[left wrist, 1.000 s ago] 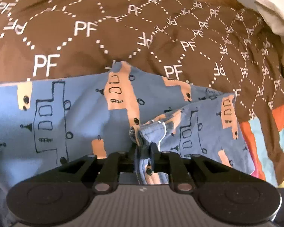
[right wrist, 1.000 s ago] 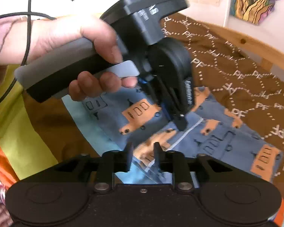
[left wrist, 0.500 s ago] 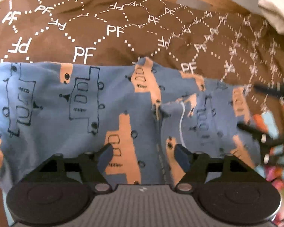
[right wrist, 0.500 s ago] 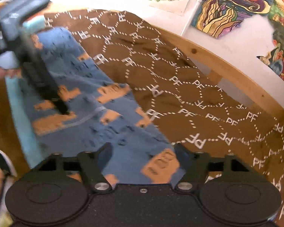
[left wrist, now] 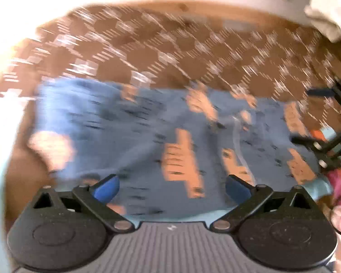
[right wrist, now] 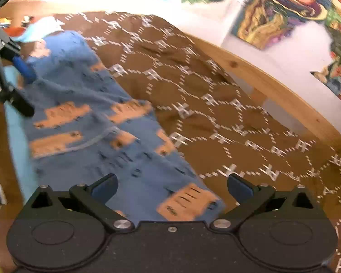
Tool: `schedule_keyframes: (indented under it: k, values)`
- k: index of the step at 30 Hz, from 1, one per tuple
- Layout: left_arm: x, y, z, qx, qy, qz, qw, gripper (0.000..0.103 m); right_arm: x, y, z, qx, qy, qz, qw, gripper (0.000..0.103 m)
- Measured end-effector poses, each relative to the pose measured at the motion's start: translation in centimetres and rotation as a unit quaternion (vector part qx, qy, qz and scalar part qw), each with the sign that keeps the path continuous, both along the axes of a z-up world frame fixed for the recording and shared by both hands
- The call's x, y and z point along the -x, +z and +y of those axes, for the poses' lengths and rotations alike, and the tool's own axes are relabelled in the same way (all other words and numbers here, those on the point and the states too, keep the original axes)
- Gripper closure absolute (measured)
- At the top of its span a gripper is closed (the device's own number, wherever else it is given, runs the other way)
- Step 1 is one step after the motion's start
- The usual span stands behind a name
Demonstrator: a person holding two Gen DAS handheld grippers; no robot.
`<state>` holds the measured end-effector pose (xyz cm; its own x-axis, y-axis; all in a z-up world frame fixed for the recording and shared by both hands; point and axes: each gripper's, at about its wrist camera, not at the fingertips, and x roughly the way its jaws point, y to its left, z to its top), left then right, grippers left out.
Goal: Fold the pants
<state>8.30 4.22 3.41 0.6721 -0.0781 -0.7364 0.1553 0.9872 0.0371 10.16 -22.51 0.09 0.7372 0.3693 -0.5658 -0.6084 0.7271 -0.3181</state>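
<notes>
pants (right wrist: 97, 122): one pair, flat along bedspread (right wrist: 216, 104) left edge | right half bare | left gripper (left wrist: 171, 187), right gripper (right wrist: 171, 187): jaws just opened wide, pinching nothing

Brown patterned bedspread (right wrist: 216, 104), wooden bedframe (right wrist: 272, 86), wall paintings (right wrist: 284, 11)

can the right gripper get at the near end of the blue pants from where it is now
Probably yes: the right gripper stands open just above the pants, which lie flat on the brown blanket, with nothing between.
</notes>
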Motion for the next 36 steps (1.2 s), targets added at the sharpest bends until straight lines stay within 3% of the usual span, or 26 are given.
schedule_keyframes:
  k: [2, 5, 7, 9, 10, 11, 12, 15, 18, 20, 22, 23, 24, 27, 32, 36]
  values:
    - [1.3, 1.0, 1.5, -0.026, 0.064, -0.048, 0.9965, 0.003, 0.8, 0.3, 0.4, -0.013, 0.009, 0.003, 1.000, 0.001]
    - [1.7, 2.1, 4.1, -0.027, 0.141, -0.080, 0.9864, 0.018, 1.5, 0.6, 1.0, -0.028, 0.023, 0.015, 0.999, 0.001]
    - [0.9, 2.3, 5.7, -0.018, 0.165, -0.082, 0.9828, 0.029, 1.6, 0.5, 1.5, -0.034, 0.032, 0.025, 0.999, 0.001]
    - [-0.4, 2.2, 7.1, -0.015, 0.176, -0.076, 0.9814, 0.051, 1.7, 0.4, 2.0, -0.036, 0.039, 0.034, 0.998, 0.001]
    - [-0.9, 2.2, 7.6, -0.012, 0.179, -0.073, 0.9811, 0.057, 1.7, 0.3, 2.3, -0.037, 0.040, 0.039, 0.998, 0.001]
    - [-1.6, 2.0, 8.1, -0.007, 0.180, -0.067, 0.9813, 0.073, 1.8, 0.2, 2.6, -0.037, 0.042, 0.044, 0.997, 0.001]
    - [-2.0, 1.8, 8.5, 0.002, 0.180, -0.062, 0.9817, 0.083, 1.8, 0.2, 2.9, -0.038, 0.045, 0.047, 0.997, 0.001]
    - [-1.7, 2.1, 9.0, 0.033, 0.193, -0.072, 0.9780, 0.088, 2.2, 0.1, 3.6, -0.034, 0.055, 0.048, 0.997, 0.001]
    - [-1.3, 2.6, 8.3, -0.005, 0.169, -0.106, 0.9798, 0.089, 2.7, 0.0, 3.9, -0.031, 0.063, 0.046, 0.996, 0.001]
    - [-2.2, 2.0, 7.7, -0.041, 0.165, -0.097, 0.9807, 0.089, 2.7, -0.1, 4.0, -0.032, 0.066, 0.049, 0.996, 0.001]
    - [-2.7, 1.3, 8.0, -0.045, 0.175, -0.083, 0.9800, 0.083, 2.6, -0.2, 4.2, -0.032, 0.066, 0.055, 0.996, 0.001]
    - [-3.0, 1.0, 8.2, -0.038, 0.179, -0.080, 0.9799, 0.078, 2.5, -0.2, 4.3, -0.033, 0.066, 0.057, 0.996, 0.001]
    - [-2.9, 0.8, 8.5, -0.031, 0.181, -0.077, 0.9800, 0.056, 2.4, -0.2, 4.4, -0.034, 0.065, 0.059, 0.996, 0.001]
    - [-3.0, 0.7, 8.9, -0.008, 0.165, -0.074, 0.9834, 0.040, 2.2, -0.3, 4.6, -0.037, 0.064, 0.065, 0.995, 0.001]
    - [-3.5, 0.4, 10.4, 0.040, 0.161, -0.063, 0.9840, 0.040, 2.1, -1.1, 5.1, -0.026, 0.067, 0.078, 0.994, 0.001]
    - [-4.0, 0.7, 11.3, 0.076, 0.182, -0.054, 0.9788, 0.054, 2.0, -2.2, 5.7, -0.005, 0.063, 0.090, 0.994, 0.001]
